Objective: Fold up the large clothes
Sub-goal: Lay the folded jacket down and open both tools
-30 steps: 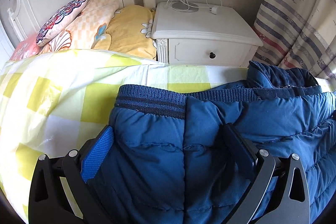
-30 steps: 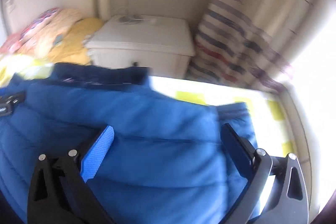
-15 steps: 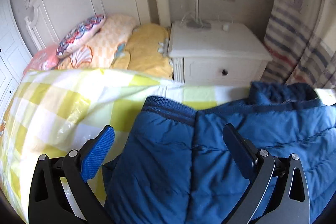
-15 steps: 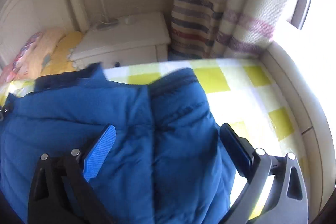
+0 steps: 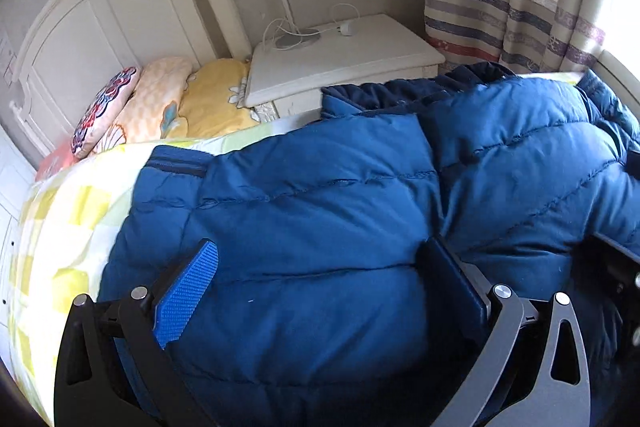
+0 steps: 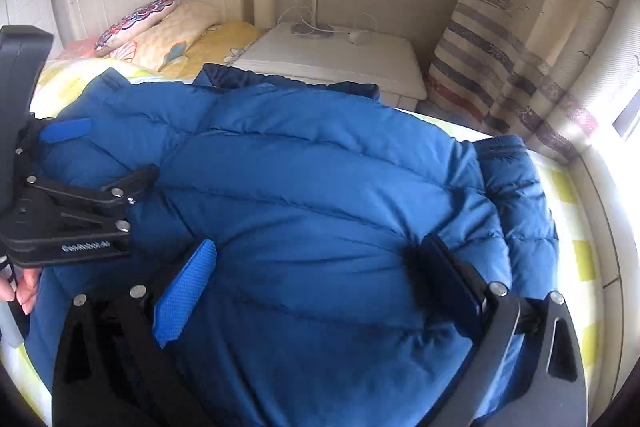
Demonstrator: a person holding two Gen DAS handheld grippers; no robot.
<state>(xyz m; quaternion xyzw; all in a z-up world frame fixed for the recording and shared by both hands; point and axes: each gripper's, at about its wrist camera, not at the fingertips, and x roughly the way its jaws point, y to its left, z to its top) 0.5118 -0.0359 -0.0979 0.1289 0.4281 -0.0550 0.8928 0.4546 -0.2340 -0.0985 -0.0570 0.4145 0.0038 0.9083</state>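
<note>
Both wrist views close above the blue jacket (image 5: 320,227) — facing headboard (image 5: 100,27), nightstand (image 6: 332,59) shared.

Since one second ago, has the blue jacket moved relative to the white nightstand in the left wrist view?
Yes. The blue jacket now bulks higher and overlaps the front of the white nightstand, hiding its drawer, which showed before.

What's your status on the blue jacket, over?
Left gripper and right gripper both open, fingers spread over the fabric. Blue puffer jacket lies bunched on the checked bedspread, nothing gripped. No obstruction seen.
</note>
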